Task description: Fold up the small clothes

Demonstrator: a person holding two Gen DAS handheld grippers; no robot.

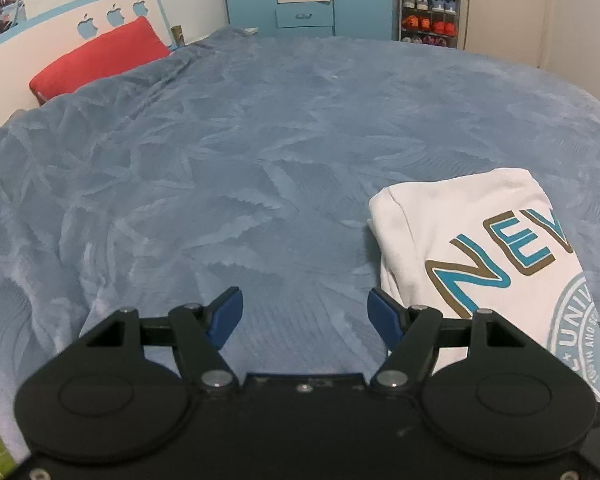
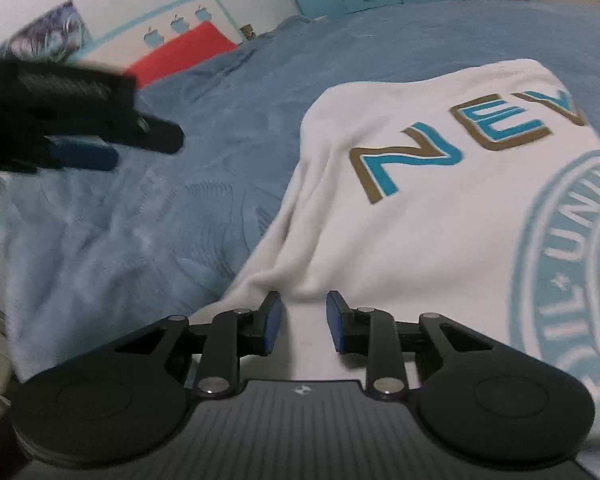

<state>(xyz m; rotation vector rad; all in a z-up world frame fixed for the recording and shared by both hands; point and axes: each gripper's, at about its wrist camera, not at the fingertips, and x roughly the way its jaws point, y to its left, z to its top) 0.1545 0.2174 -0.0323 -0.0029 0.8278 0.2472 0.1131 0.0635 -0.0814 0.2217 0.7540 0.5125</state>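
— So, where is the shirt [image 1: 480,264]?

— It lies folded on the blue bedspread [image 1: 228,168], white, with teal and gold letters and a pale round seal facing up. From the left wrist camera it sits to the right of the left claw [image 1: 305,316], just beside its right finger.

— And that claw?

— Its blue pads are spread wide, nothing between them, only bedspread beneath.

— What about the right claw [image 2: 303,320]?

— It hangs over the near edge of the shirt [image 2: 420,200], its fingers parted by a narrow gap with white cloth showing behind the gap. I cannot tell whether the tips touch the fabric; they do not pinch it.

— Anything else?

— The left claw [image 2: 84,152] appears blurred at the left of the right wrist view, above the bedspread [image 2: 140,220]. A red pillow [image 1: 100,56] rests against the headboard [image 1: 60,20], and a shoe rack [image 1: 430,12] stands by the far wall.
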